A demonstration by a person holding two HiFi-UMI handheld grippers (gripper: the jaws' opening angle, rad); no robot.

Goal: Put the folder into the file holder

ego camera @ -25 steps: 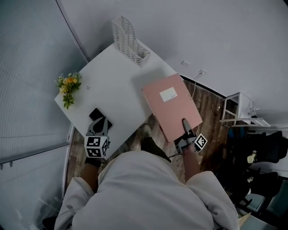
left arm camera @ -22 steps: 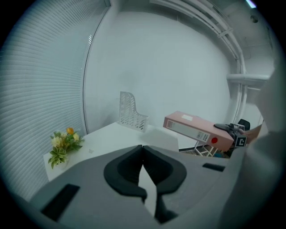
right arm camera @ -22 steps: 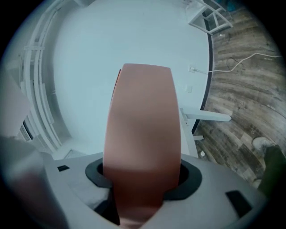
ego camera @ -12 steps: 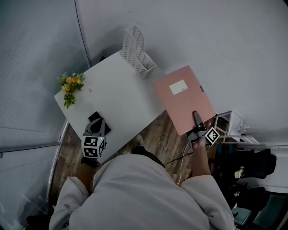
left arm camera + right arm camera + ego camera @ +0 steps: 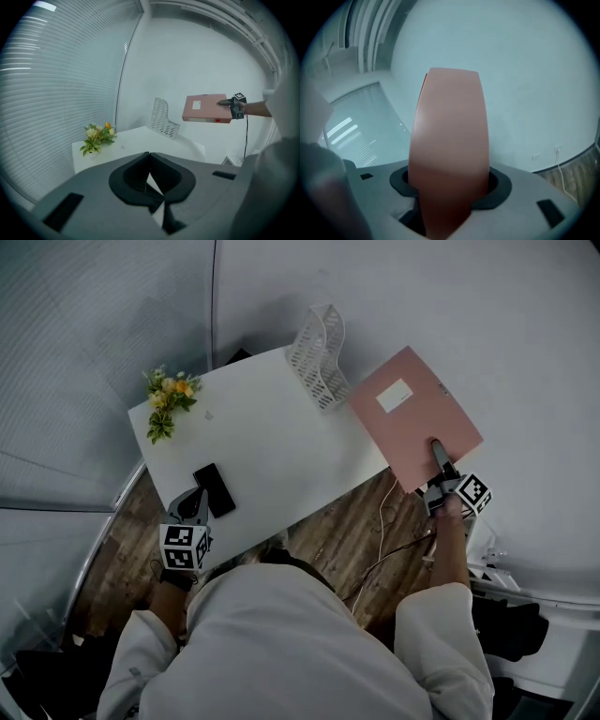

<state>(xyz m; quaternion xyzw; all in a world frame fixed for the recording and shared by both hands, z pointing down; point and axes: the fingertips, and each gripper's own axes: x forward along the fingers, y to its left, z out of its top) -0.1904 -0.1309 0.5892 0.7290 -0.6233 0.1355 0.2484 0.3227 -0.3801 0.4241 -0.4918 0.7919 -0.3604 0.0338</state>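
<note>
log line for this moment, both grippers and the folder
right gripper: shut on pink folder, in air beside file holder | left gripper: shut, empty | step: pink folder not yet in file holder

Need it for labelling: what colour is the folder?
The folder is pink; the head view shows it best.

From the head we look steeply down on the white table (image 5: 272,442), well above both pairs of fingers. Our left gripper view sits just behind its fingers and faces across the table to the file holder (image 5: 162,117) and pink folder (image 5: 206,108) far beyond the fingertips. The head view shares these. Our right gripper view looks closely along the folder between its fingers.
</note>
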